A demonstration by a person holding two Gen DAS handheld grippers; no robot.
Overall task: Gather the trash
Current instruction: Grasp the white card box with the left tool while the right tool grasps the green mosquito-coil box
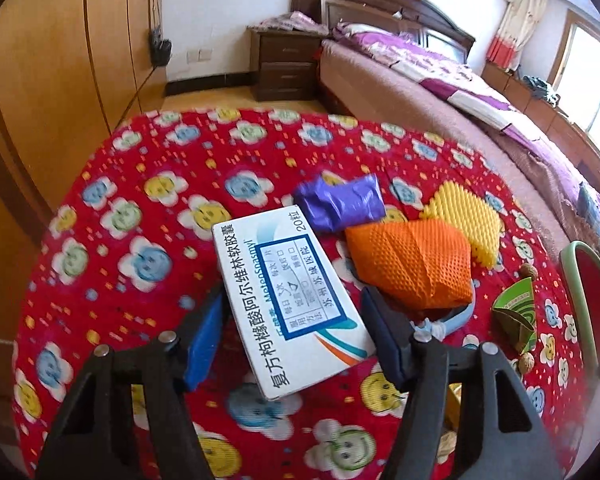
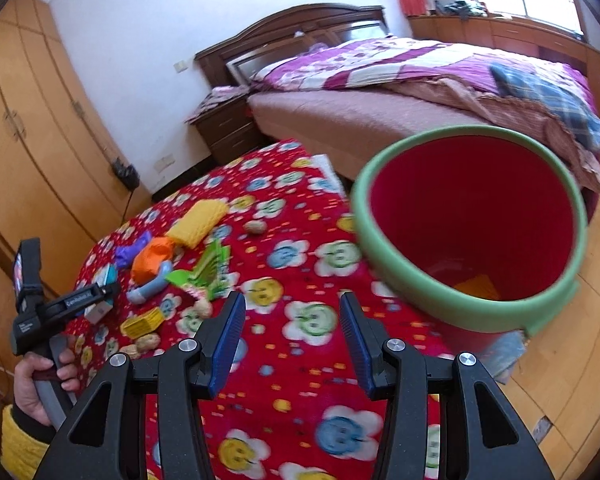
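White rectangular cardboard medicine box (image 1: 288, 300) lies between the spread fingers of the left gripper (image 1: 296, 340), long axis running forward, slightly skewed. Contact unclear. Right gripper (image 2: 288, 344) is spread and empty, farther off; red bin with green rim (image 2: 380, 256) sits forward-right of it.

- The white cardboard medicine box (image 1: 288, 300) lay on the table (image 1: 140, 184), between the fingers of the left hand-held gripper (image 1: 296, 344).
- Behind the box sat the crumpled purple plastic bag (image 1: 340, 202); to its right, the orange foam net sleeve (image 1: 414, 262), with the yellow foam net sleeve (image 1: 466, 216) behind that.
- The red bin with a green rim (image 2: 384, 248) stood at the table's right edge, ahead of the right hand-held gripper (image 2: 292, 344).
- The bed (image 2: 380, 120) lay beyond the table.
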